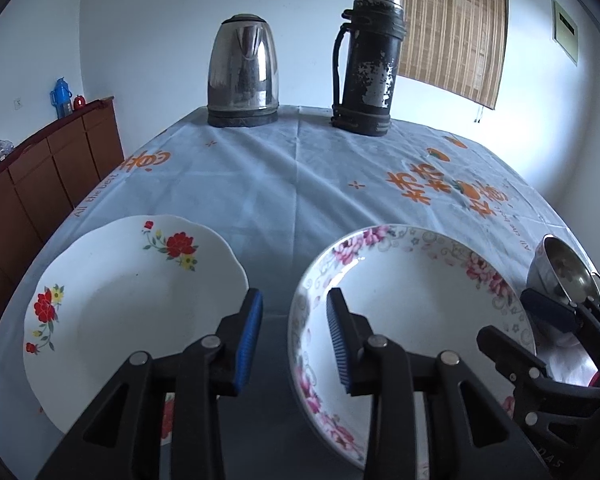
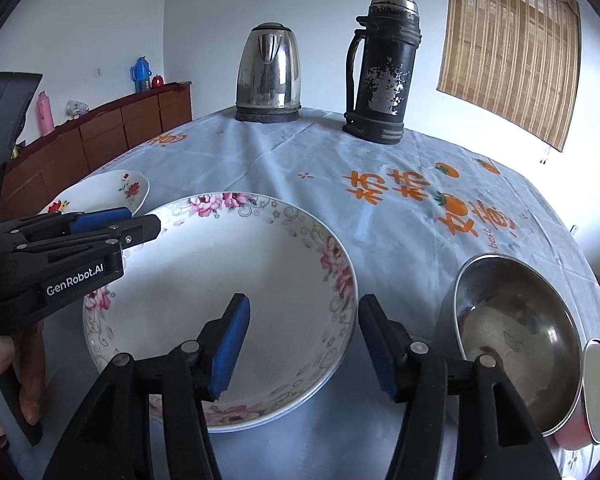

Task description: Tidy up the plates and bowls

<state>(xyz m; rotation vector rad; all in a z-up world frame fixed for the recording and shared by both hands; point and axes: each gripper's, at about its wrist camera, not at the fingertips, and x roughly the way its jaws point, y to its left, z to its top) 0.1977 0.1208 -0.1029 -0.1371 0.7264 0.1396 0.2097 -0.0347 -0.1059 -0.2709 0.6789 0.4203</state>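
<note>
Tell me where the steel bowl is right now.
The steel bowl sits at the right of the right wrist view, beside the pink-flowered plate, just beyond the right gripper.

I count two plates: a red-flowered plate (image 1: 136, 312) and a pink-flowered plate (image 2: 220, 308). I see one steel bowl (image 2: 512, 344), one kettle (image 1: 243, 72) and one flask (image 1: 366, 64).

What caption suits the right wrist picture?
Open right gripper above pink-flowered plate, steel bowl beside it.

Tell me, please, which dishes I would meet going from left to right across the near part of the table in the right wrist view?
Red-flowered plate → pink-flowered plate → steel bowl. Both grippers hover open, holding nothing.
</note>
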